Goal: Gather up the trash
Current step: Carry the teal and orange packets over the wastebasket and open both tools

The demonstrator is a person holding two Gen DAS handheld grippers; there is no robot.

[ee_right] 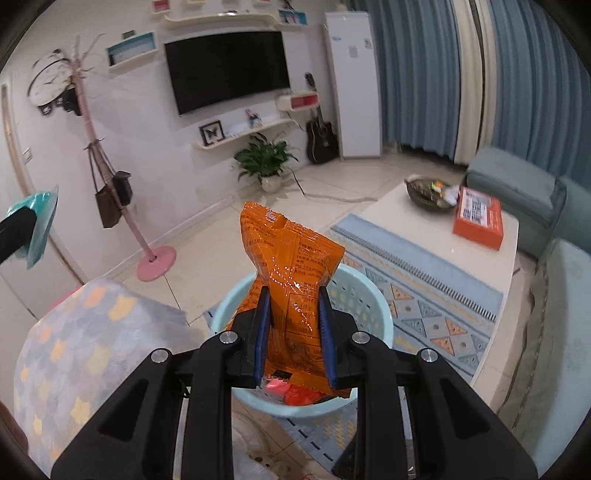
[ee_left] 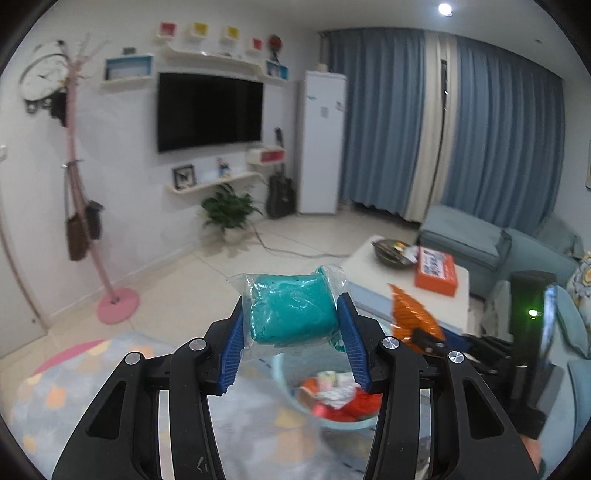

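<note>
The left tongs (ee_left: 293, 314) grip a teal packet (ee_left: 291, 308) and the right tongs (ee_right: 293, 321) pinch an orange snack bag (ee_right: 290, 266), both above the pale blue basket (ee_right: 373, 295) of wrappers on the floor, between a patterned pouffe (ee_right: 85, 347) and the white bench (ee_right: 424, 236) bearing an orange box (ee_right: 478, 218) near its far edge.

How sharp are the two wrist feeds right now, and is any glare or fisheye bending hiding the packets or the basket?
Left wrist: teal packet is fairly sharp, the light blue basket beneath is smeared, and the ceiling lamp flares without hiding anything. Right wrist: orange packet is crisp with small glints; curtains and walls bow in both views.
</note>
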